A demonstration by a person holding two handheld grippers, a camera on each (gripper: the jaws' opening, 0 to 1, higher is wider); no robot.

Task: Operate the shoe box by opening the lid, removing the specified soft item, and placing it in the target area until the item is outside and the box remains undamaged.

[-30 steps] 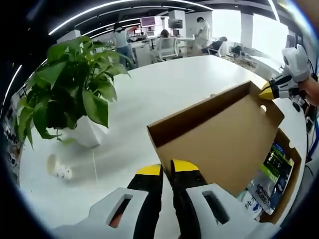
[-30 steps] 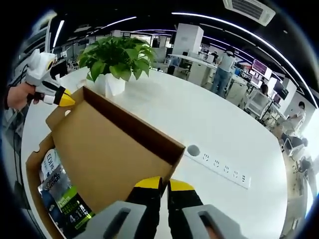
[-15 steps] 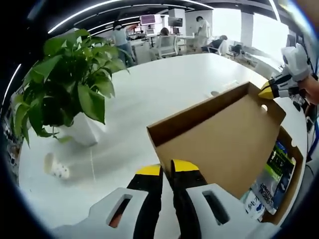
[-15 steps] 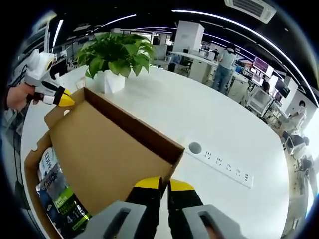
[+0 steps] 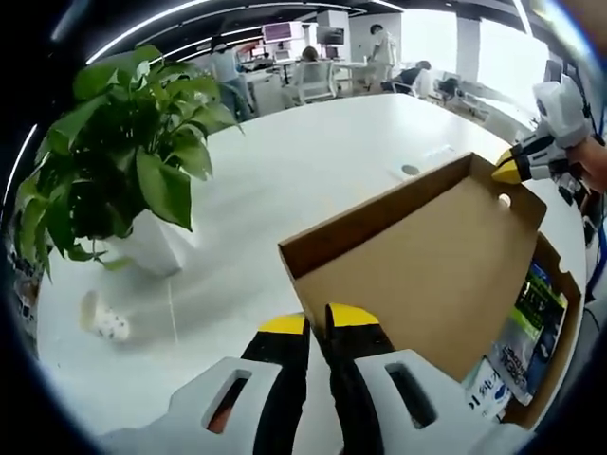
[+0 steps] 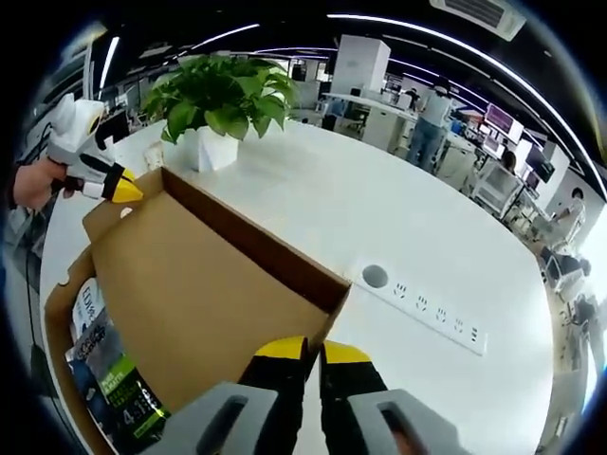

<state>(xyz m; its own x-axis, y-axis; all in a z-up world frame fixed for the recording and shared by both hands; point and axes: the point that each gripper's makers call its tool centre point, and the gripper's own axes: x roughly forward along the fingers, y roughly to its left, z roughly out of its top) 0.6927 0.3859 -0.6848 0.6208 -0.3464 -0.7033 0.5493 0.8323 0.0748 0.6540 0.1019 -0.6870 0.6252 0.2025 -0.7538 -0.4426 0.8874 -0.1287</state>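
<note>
A big white table (image 5: 313,171) is carrying everything here, with an open-plan office stretching beyond it. On it a brown cardboard shoe box (image 6: 59,313) is sitting with its lid (image 5: 417,265) swung up and tilting over the open base, the underside of the lid facing both cameras. Each gripper is pinching one corner of that lid: the left gripper (image 5: 318,322) is showing its yellow-tipped jaws pressed together on the lid's near edge in the left gripper view, and the right gripper (image 6: 303,351) is doing the same at the opposite corner in the right gripper view (each one is also appearing at the far corner in the other's view). A leafy potted plant (image 5: 123,171) in a white pot is standing on the table well apart from the box. The soft item, a printed plastic packet (image 6: 114,389), is lying inside the box base beneath the raised lid. A white power strip (image 6: 432,318) is lying flat on the table beyond the box, just beside a round grommet (image 6: 376,277)
</note>
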